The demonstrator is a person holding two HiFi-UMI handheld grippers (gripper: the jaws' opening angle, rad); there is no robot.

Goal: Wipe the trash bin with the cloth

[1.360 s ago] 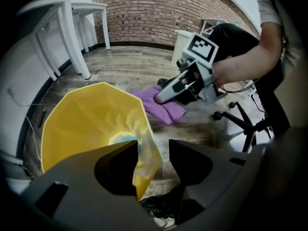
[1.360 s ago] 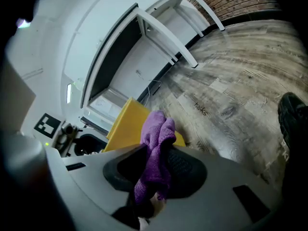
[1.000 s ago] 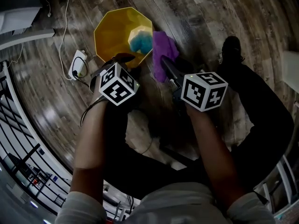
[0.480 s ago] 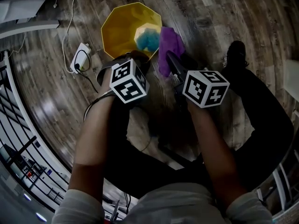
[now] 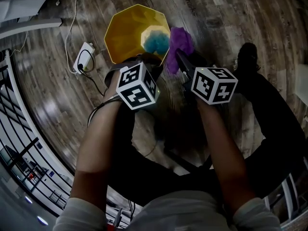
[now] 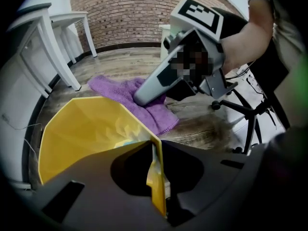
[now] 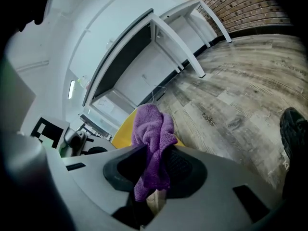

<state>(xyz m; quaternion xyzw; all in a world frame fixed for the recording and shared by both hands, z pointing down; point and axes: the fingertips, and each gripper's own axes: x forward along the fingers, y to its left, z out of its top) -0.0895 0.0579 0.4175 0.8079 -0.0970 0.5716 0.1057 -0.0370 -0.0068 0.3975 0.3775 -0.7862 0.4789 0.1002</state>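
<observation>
On the wood floor stands a yellow trash bin (image 5: 126,30) with a blue crumpled item (image 5: 156,42) inside. My left gripper (image 5: 144,62) reaches down to the bin's near rim. In the left gripper view the bin (image 6: 82,134) has its thin yellow wall pinched between the shut jaws of the left gripper (image 6: 155,153). My right gripper (image 5: 181,60) is shut on a purple cloth (image 5: 179,41), which hangs against the bin's right side. In the right gripper view the cloth (image 7: 151,121) bunches up out of the right gripper (image 7: 154,154), with the bin's yellow edge (image 7: 122,125) just behind.
A white power adapter (image 5: 83,57) with cables lies on the floor left of the bin. A dark shoe (image 5: 248,52) rests to the right. White table legs (image 6: 57,47) and a chair base (image 6: 240,109) stand nearby. A metal railing (image 5: 19,148) runs along the left.
My left gripper has closed in on the bin's near rim. The right gripper has brought the purple cloth up against the bin's right side.
</observation>
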